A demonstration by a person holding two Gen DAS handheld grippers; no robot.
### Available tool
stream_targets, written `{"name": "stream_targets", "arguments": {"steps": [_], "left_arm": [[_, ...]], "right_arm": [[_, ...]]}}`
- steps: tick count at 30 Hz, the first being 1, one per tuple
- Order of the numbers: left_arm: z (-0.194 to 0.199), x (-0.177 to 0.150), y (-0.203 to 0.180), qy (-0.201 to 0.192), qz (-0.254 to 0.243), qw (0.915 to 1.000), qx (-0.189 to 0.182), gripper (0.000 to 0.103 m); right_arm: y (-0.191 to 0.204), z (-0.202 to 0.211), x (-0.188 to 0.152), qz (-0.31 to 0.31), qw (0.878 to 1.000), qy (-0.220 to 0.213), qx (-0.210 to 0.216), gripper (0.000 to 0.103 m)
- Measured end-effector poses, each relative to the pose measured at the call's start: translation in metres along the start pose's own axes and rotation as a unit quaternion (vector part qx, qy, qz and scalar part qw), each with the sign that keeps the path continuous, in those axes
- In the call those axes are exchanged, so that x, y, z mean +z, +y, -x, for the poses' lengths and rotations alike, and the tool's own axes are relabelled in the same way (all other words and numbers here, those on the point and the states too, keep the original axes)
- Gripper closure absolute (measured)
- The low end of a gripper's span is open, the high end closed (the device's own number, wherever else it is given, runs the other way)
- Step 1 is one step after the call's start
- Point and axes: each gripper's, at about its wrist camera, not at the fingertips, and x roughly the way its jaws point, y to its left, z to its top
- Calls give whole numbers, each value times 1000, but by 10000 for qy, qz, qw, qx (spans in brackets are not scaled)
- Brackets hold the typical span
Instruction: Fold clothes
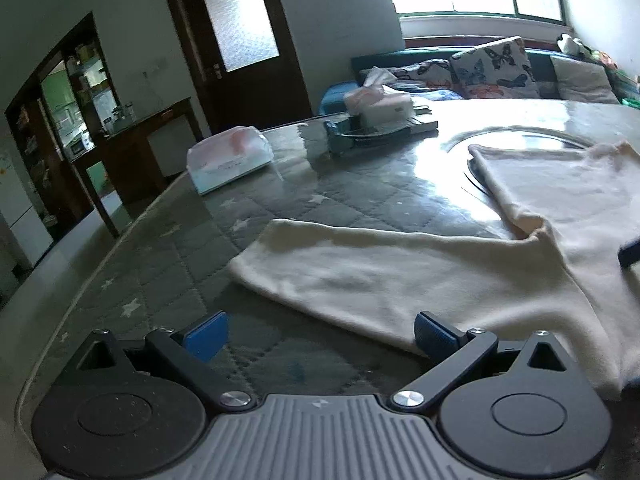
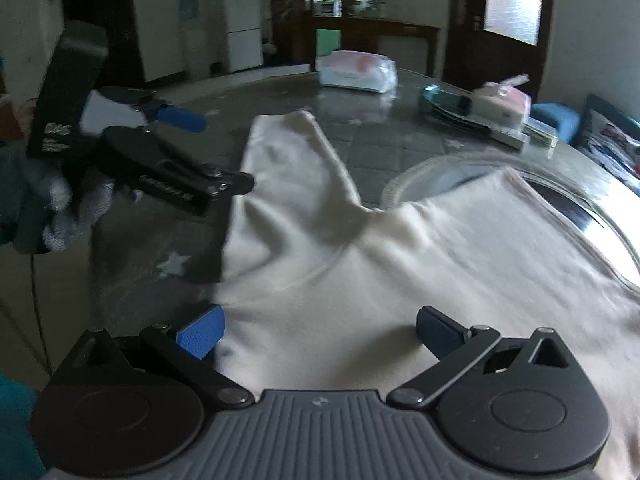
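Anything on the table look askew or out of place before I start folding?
The cream garment is not fully on the tablecloth: its far edge lies over the round glass turntable in the table's middle. One sleeve sticks out at an angle. Nothing looks spilled or damaged; the tissue packs sit clear of it.

From my remote station I see a round, glass-topped table (image 1: 280,184) over a quilted grey, star-patterned cloth. A cream garment (image 2: 360,272) lies spread flat on it, one sleeve (image 1: 340,276) stretched sideways, its body partly over a glass turntable (image 2: 580,216). Farther back sit a wrapped tissue pack (image 1: 228,160) and a tissue box (image 1: 380,106) on stacked plates and books (image 1: 376,134).
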Motion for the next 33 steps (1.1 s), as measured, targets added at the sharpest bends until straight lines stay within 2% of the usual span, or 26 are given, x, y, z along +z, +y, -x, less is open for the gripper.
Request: {"name": "stream_targets", "arguments": {"steps": [4, 7, 11, 17, 21, 27, 31, 33], "left_arm": [[-6, 1, 2, 72, 52, 9999, 123, 0], [-10, -1, 3, 145, 48, 9996, 227, 0], [-7, -3, 2, 34, -262, 9984, 501, 0], [-10, -5, 17, 196, -26, 9983, 541, 0], [-12, -5, 22, 237, 65, 9983, 530, 0], [-11, -2, 28, 236, 166, 9983, 497, 0], [-8, 2, 33, 202, 306, 9984, 440, 0], [-6, 5, 35, 178, 377, 9983, 408, 0]], "right_arm": [[2, 1, 4, -49, 9998, -144, -151, 0], [9, -4, 7, 34, 9999, -92, 37, 0], [26, -10, 6, 392, 9987, 36, 311, 0], [40, -12, 19, 599, 9967, -161, 515, 0], [47, -30, 23, 654, 9954, 31, 697, 0], [66, -24, 23, 1020, 9870, 52, 1242, 0], [61, -31, 31, 883, 9918, -56, 923, 0], [59, -36, 34, 823, 9925, -7, 904, 0]]}}
